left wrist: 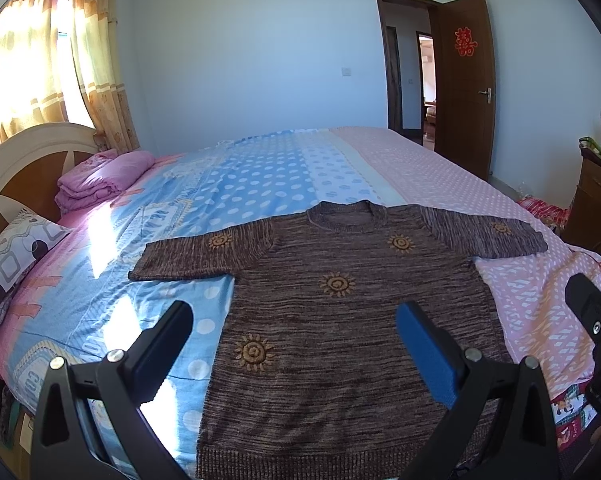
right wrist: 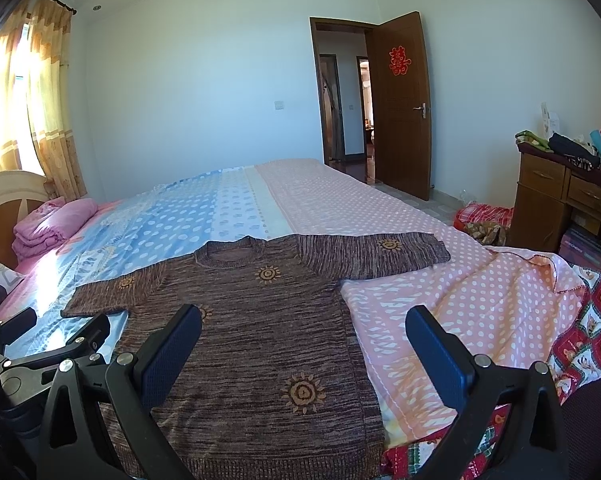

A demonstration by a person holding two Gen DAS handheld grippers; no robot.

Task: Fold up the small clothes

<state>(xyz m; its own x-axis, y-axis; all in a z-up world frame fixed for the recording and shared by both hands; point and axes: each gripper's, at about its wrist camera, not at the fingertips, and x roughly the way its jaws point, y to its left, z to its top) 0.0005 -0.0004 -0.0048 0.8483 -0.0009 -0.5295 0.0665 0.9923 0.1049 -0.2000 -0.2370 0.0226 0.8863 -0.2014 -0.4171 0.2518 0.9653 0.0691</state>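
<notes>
We found the sweater (left wrist: pixel 340 320) spread flat and face up on the bed (left wrist: pixel 420 168), collar toward the far wall, both short sleeves out to the sides, hem nearest us. It lay across the seam where the blue dotted sheet (left wrist: pixel 252 184) met the pink dotted sheet (right wrist: pixel 380 208).

Our left gripper (left wrist: pixel 292 344) hung above the lower part of the sweater, jaws spread wide and holding nothing. Our right gripper (right wrist: pixel 304 344) hung over the sweater's right edge and the pink sheet beside it, jaws likewise wide apart and empty. Neither touched the cloth as far as we could tell. Each gripper showed at the edge of the other's view.

Nothing lay on the sweater. A folded pink blanket (left wrist: pixel 96 180) sat well apart near the headboard (left wrist: pixel 28 160), with a patterned pillow (left wrist: pixel 12 252) beside it. A red patchwork quilt (right wrist: pixel 580 344) hung off the bed's right edge, close to the right gripper. Farther off stood a wooden dresser (right wrist: pixel 548 200) heaped with oddments, a red checked bundle (right wrist: pixel 484 220) on the floor, an open brown door (right wrist: pixel 400 112) and curtains (left wrist: pixel 92 60) lit by sun.
</notes>
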